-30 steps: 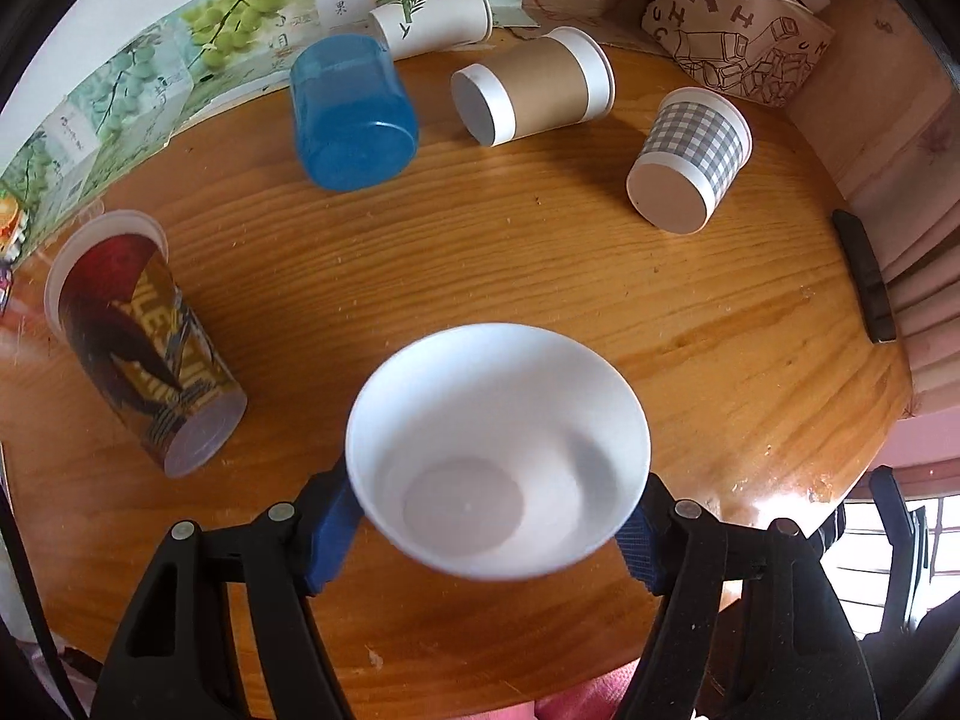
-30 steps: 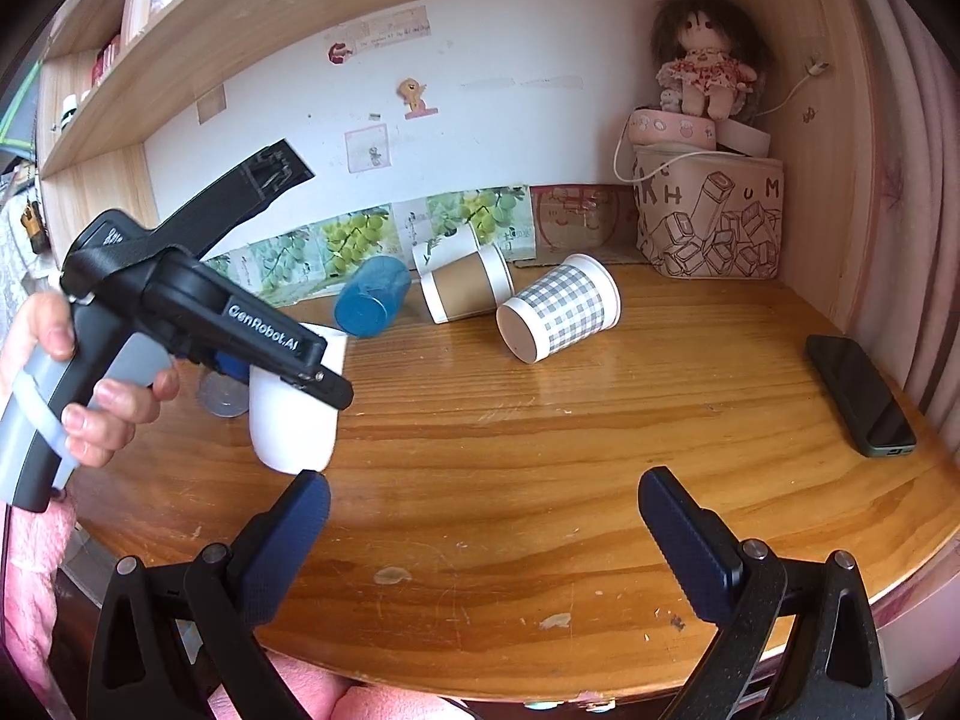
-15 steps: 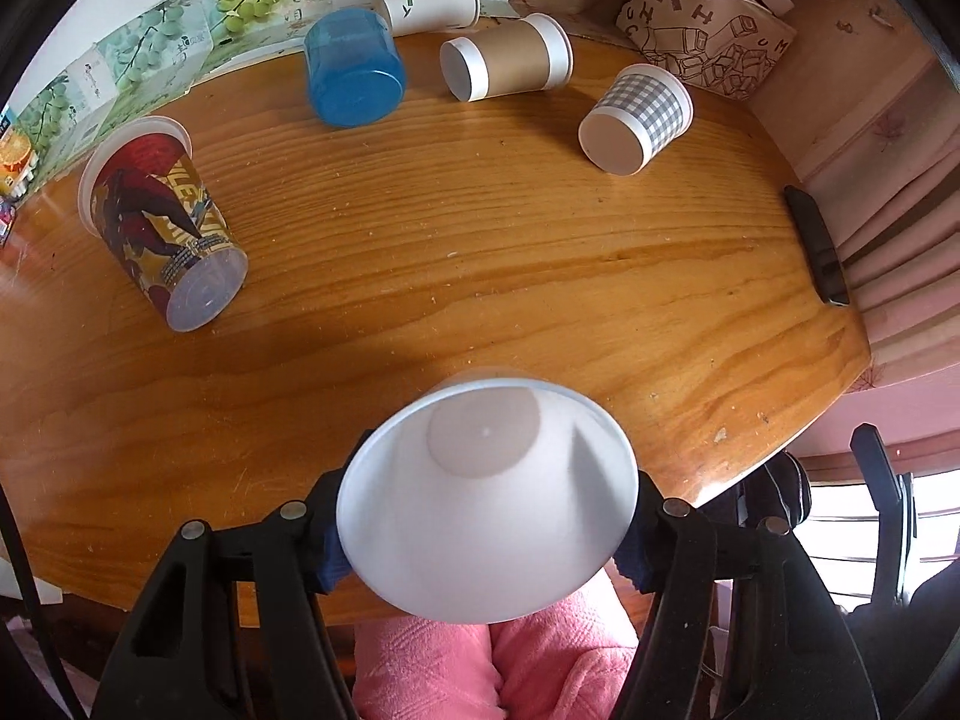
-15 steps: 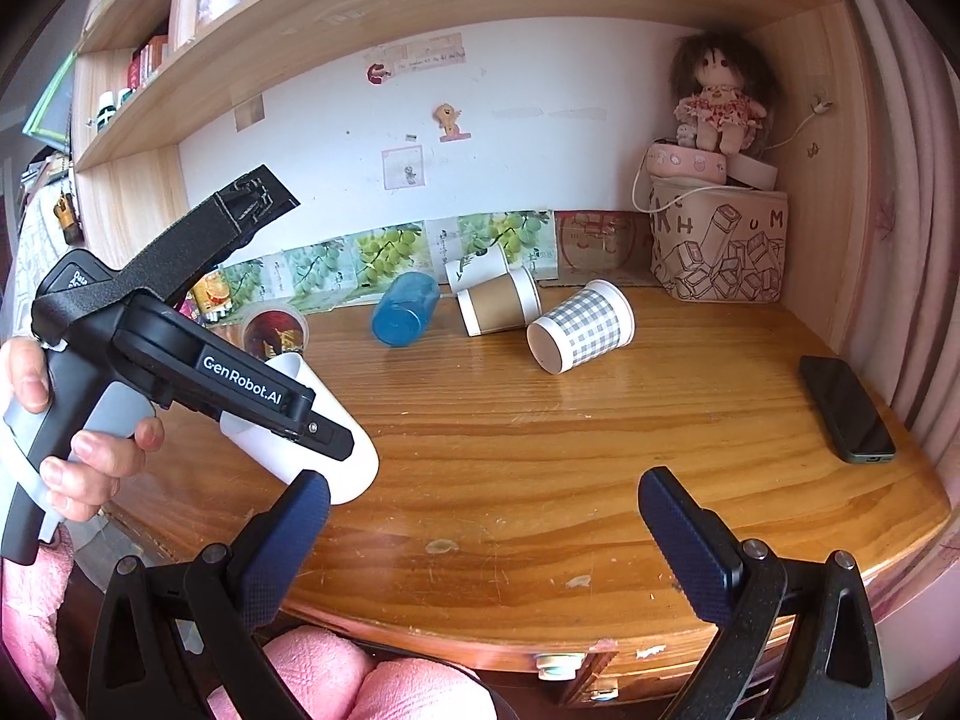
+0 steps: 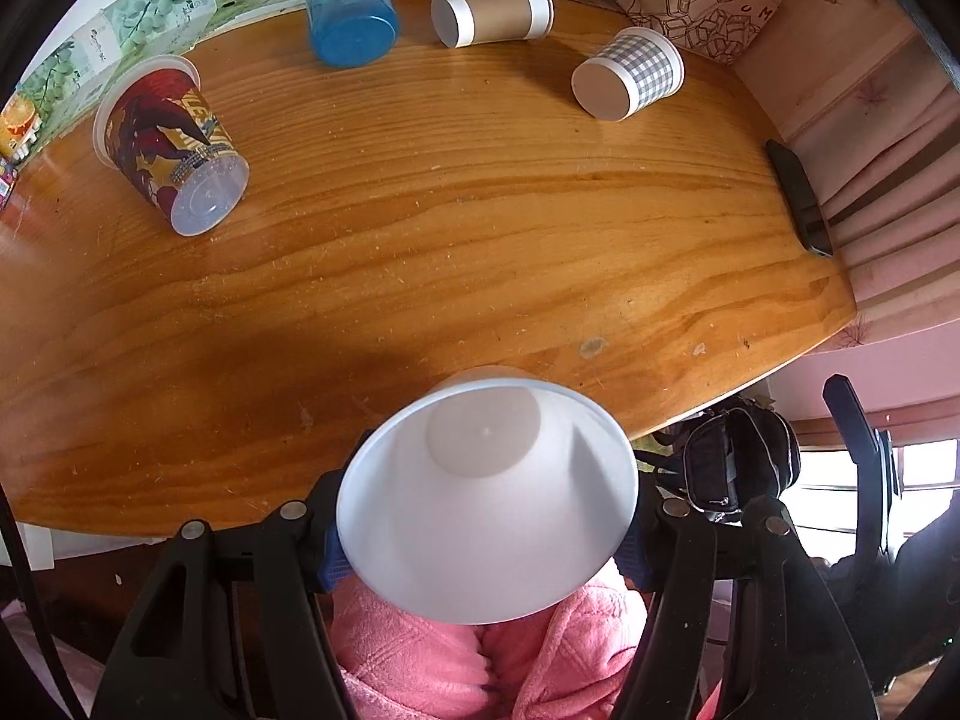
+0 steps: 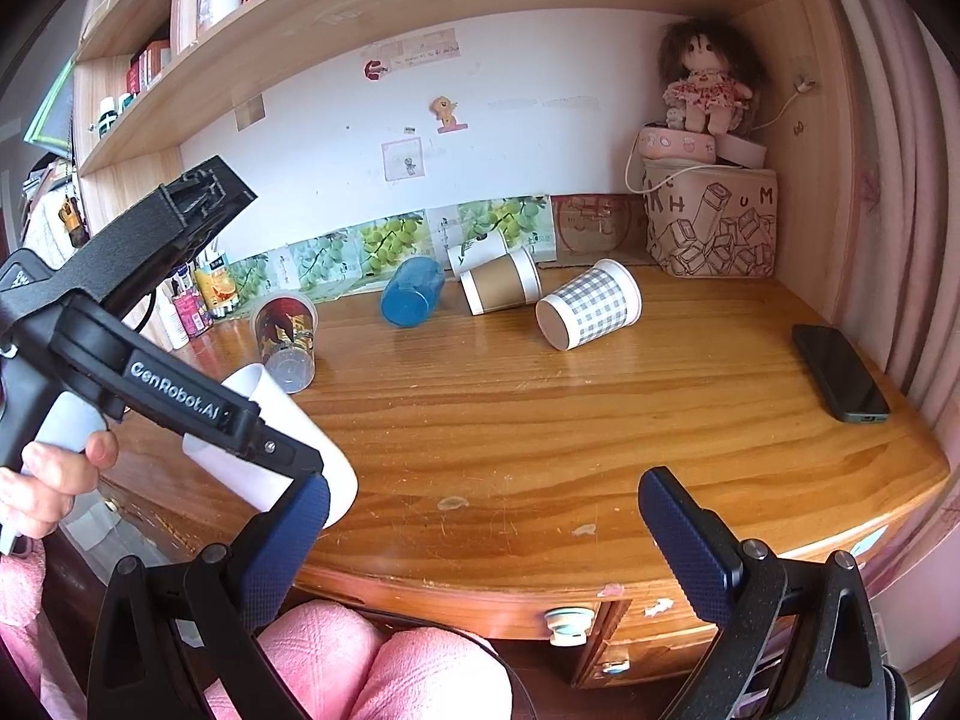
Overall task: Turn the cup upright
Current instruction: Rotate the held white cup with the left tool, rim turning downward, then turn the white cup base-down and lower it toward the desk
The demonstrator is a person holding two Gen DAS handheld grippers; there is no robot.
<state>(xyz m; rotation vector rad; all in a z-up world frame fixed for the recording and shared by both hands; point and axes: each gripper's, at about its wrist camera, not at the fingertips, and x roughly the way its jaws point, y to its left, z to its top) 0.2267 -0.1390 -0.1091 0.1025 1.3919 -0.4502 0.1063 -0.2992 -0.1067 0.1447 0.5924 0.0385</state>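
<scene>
Low in the left wrist frame, the left gripper [image 5: 483, 534] fingers clamp the white cup [image 5: 486, 501] tilted above the surface [image 5: 480, 228] edge, so a loosened squeeze could drop it, while the right gripper [image 6: 483, 525] fingers stand apart, empty.

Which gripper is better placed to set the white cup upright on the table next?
Left. The left gripper is already shut on the white cup, tilted over the near edge of the table. The right gripper hangs open and empty.

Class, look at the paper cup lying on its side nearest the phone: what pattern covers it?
A grey-and-white check on the checked cup, clearest in the right wrist view.
</scene>
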